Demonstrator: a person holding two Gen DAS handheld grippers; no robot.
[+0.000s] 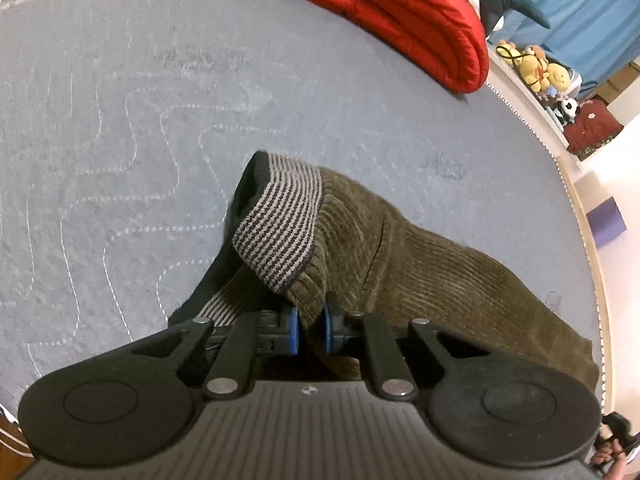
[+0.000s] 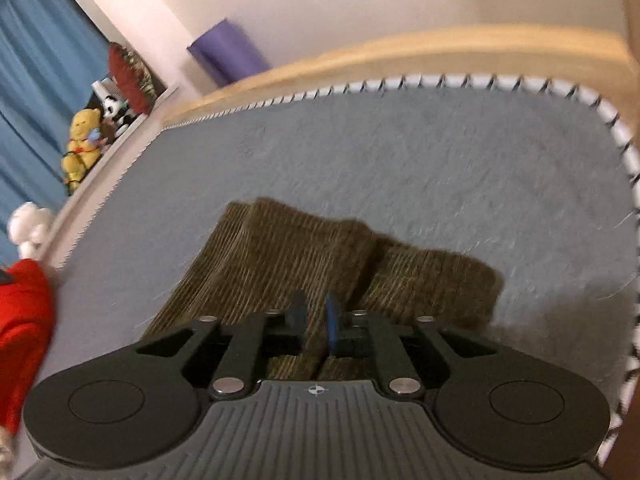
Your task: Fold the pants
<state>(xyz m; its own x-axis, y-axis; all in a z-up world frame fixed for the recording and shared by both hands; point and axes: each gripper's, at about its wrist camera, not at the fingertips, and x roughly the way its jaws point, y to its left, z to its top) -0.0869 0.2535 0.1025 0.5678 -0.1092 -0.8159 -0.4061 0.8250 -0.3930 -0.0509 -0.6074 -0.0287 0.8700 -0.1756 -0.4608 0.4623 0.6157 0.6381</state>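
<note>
A grey quilted mattress [image 1: 160,120] is seen to carry the work, with a red padded cover [image 1: 404,20] rolled up at its far side and soft toys [image 1: 540,68] ranged beyond the edge. On the mattress the olive corduroy pants [image 1: 420,248] are spread, lying near one corner in the right wrist view, where the two legs [image 2: 304,252] appear laid roughly one beside the other with some overlap.

The striped waistband [image 1: 280,224] is seen raised off the mattress and turned over. It is held by the left gripper [image 1: 310,330], whose fingers are drawn nearly together on the corduroy just under the band. The right gripper [image 2: 316,328] is seen with its fingers narrowly parted over a ridge of leg fabric; whether the cloth is actually pinched cannot be told through the blur.

The task is judged to be at an early stage: no finished crosswise fold is visible, and the folding of waist toward hems remains.
</note>
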